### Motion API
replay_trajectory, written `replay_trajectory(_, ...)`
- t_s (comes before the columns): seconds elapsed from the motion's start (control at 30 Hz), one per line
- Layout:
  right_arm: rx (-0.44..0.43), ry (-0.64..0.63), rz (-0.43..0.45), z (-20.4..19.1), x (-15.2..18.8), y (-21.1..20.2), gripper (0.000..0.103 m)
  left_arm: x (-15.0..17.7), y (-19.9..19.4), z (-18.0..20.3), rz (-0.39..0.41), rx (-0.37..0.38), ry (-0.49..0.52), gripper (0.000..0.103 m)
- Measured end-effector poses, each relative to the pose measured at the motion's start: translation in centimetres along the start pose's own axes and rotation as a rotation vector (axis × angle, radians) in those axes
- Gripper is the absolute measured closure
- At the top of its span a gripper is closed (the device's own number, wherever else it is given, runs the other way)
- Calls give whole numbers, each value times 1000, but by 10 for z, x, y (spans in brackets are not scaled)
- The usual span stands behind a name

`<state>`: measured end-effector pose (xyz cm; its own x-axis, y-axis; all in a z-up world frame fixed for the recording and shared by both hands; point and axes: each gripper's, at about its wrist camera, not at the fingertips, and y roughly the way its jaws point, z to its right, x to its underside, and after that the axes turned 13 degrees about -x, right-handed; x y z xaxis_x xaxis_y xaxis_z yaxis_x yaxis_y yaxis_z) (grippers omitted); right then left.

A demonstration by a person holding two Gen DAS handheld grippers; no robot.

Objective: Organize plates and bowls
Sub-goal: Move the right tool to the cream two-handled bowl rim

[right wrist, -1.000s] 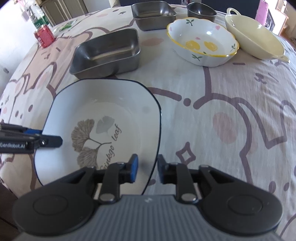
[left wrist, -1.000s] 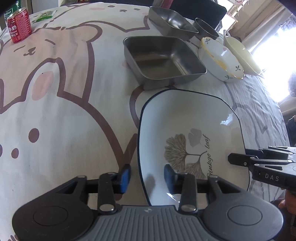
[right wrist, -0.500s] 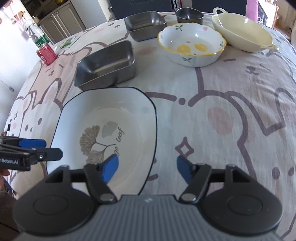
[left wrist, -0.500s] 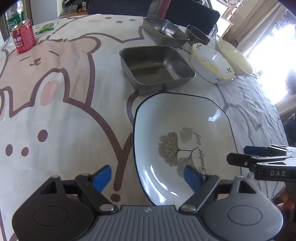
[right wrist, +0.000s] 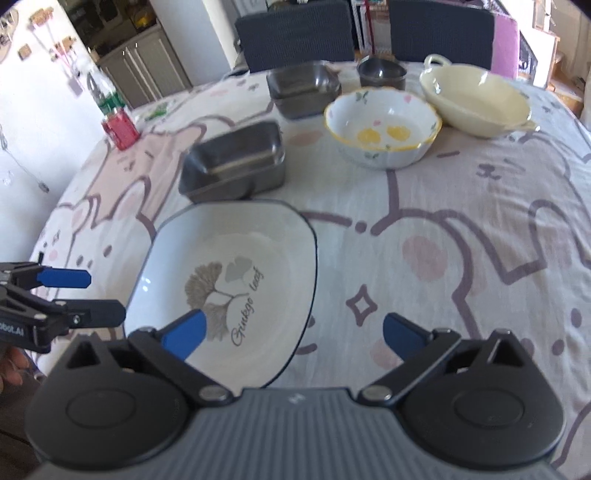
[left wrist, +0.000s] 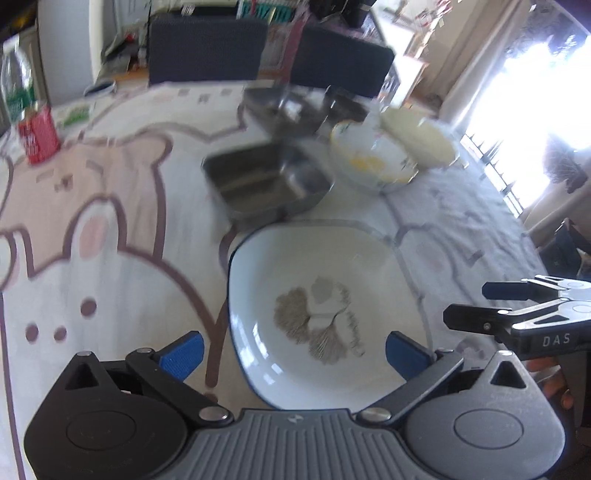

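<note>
A white ginkgo-leaf plate (left wrist: pixel 325 291) (right wrist: pixel 236 280) with a dark rim lies flat on the near part of the table. My left gripper (left wrist: pixel 293 350) is open and empty above its near left edge. My right gripper (right wrist: pixel 293 334) is open and empty above its near right edge. Behind the plate stands a square steel tray (left wrist: pixel 266 181) (right wrist: pixel 234 162), then a white bowl with yellow flowers (right wrist: pixel 382 129) (left wrist: pixel 373 162), a cream two-handled bowl (right wrist: pixel 476 96) (left wrist: pixel 417 140), a second steel tray (right wrist: pixel 304 86) and a small steel bowl (right wrist: pixel 382 72).
A red can (right wrist: pixel 120 129) (left wrist: pixel 37 133) and a clear bottle (right wrist: pixel 103 88) stand at the far left. The bear-print tablecloth (right wrist: pixel 461 236) covers the table. Two dark chairs (right wrist: pixel 295 35) stand behind it. The left wrist view is blurred.
Both grippers have let go of the plate's edges, opened wide and pulled back and up. The plate stays flat on the table.
</note>
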<state>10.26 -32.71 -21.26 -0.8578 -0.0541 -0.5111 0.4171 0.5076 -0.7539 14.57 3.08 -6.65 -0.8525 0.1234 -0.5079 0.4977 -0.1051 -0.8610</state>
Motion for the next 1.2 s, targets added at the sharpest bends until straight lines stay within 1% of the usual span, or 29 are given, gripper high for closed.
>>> replay_trajectory(0.13, 5, 9, 95, 2, -5, -31, 0, -11, -27, 9, 109, 23, 9, 0)
replay_trajectory(0.3, 29, 5, 257, 9, -12, -78, 0, -29, -54, 26, 231, 52, 12, 0)
replay_trajectory(0.43, 30, 54, 358, 28, -23, -108, 0, -48, -65, 44, 298, 76, 26, 0)
replay_trajectory(0.6, 78, 101, 458, 56, -38, -130, 0, -76, -69, 70, 373, 95, 57, 0)
replay_trajectory(0.7, 115, 128, 502, 73, -44, -138, 0, -96, -68, 84, 407, 109, 70, 0)
replay_trajectory(0.83, 183, 175, 556, 106, -63, -140, 0, -130, -62, 102, 446, 122, 85, 0)
replay_trajectory(0.93, 212, 218, 590, 134, -78, -137, 0, -156, -54, 117, 477, 131, 97, 0)
replay_trajectory(1.0, 213, 234, 609, 151, -84, -132, 0, -173, -47, 128, 499, 132, 101, 0)
replay_trajectory(1.07, 213, 277, 626, 170, -91, -124, 0, -189, -38, 138, 510, 149, 106, 0)
replay_trajectory(1.2, 159, 421, 674, 218, -103, -107, 2, -214, -10, 157, 522, 175, 133, 0)
